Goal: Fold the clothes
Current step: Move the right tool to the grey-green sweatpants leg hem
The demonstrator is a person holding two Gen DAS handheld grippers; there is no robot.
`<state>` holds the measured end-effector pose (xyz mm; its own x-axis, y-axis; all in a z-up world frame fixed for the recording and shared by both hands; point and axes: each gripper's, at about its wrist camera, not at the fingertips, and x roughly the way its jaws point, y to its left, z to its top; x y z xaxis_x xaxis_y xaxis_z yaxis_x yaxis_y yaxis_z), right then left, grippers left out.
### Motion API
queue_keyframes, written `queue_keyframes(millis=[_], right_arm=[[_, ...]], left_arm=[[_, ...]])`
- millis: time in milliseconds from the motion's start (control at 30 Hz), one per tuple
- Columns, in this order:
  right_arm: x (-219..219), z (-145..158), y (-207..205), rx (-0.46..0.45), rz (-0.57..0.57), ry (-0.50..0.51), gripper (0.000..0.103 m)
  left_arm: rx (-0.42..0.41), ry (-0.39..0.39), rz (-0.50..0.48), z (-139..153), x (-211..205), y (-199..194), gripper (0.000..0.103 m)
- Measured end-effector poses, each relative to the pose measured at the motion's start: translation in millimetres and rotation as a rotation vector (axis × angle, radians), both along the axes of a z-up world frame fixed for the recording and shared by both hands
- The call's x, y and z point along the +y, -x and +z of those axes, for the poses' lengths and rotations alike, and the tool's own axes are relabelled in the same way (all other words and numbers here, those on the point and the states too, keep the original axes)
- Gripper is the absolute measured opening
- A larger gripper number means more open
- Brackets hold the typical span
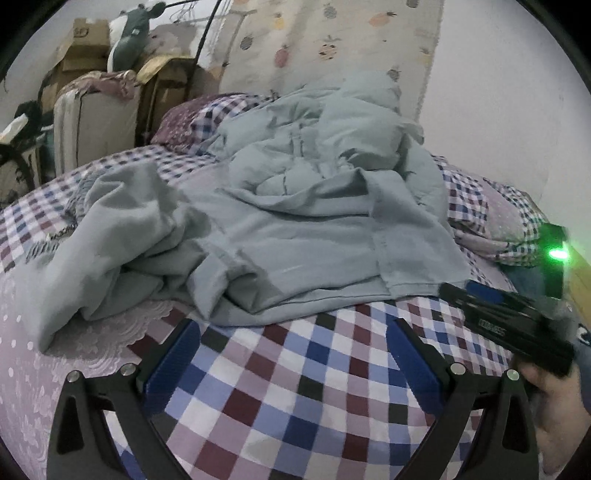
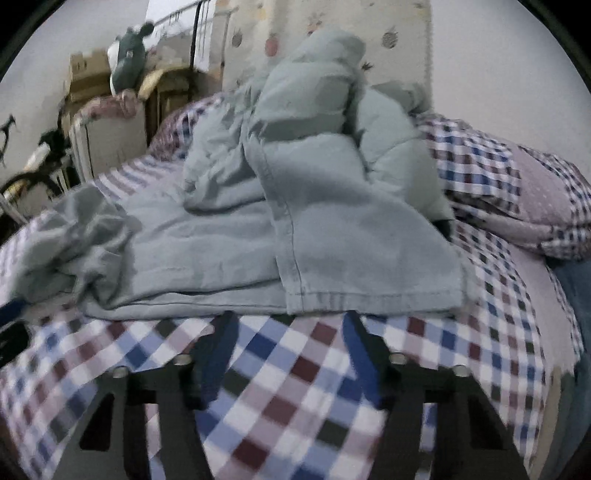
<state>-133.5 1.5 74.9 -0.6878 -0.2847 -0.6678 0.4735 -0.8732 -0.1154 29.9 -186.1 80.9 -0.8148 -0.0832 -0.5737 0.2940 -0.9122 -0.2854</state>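
Note:
A pale grey-green garment [image 1: 295,229] lies crumpled on the checked bedsheet [image 1: 295,376], its hem facing me. My left gripper [image 1: 295,328] is open just short of that hem, nothing between its blue pads. In the same view my right gripper [image 1: 491,306] shows from the side, held by a hand [image 1: 557,402] at the garment's right corner. Seen from the right wrist, the garment [image 2: 332,240] has a folded-over panel with a stitched hem. My right gripper [image 2: 290,319] is open, its tips at the hem edge, not closed on cloth.
A puffy quilt of the same colour [image 1: 332,122] is heaped behind the garment. A checked pillow [image 2: 517,192] lies at the right. Boxes, a suitcase [image 1: 96,122] and a plush toy [image 1: 129,33] stand beyond the bed at the left. A wall is behind.

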Motion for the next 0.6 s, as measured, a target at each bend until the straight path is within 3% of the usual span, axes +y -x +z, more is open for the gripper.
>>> queue_keyframes(millis=[267, 533, 600], right_arm=[[-35, -54, 64, -0.062, -0.038, -0.114, 0.051], [-49, -79, 89, -0.084, -0.057, -0.190, 0.052], [-50, -80, 90, -0.072, -0.063, -0.210, 0.044]], left_arm=[[-0.038, -0.041, -0.005, -10, -7, 4, 0.102], [-0.050, -0.080, -0.013, -15, -14, 6, 0.102], [-0.052, -0.094, -0.014, -16, -15, 6, 0.102]])
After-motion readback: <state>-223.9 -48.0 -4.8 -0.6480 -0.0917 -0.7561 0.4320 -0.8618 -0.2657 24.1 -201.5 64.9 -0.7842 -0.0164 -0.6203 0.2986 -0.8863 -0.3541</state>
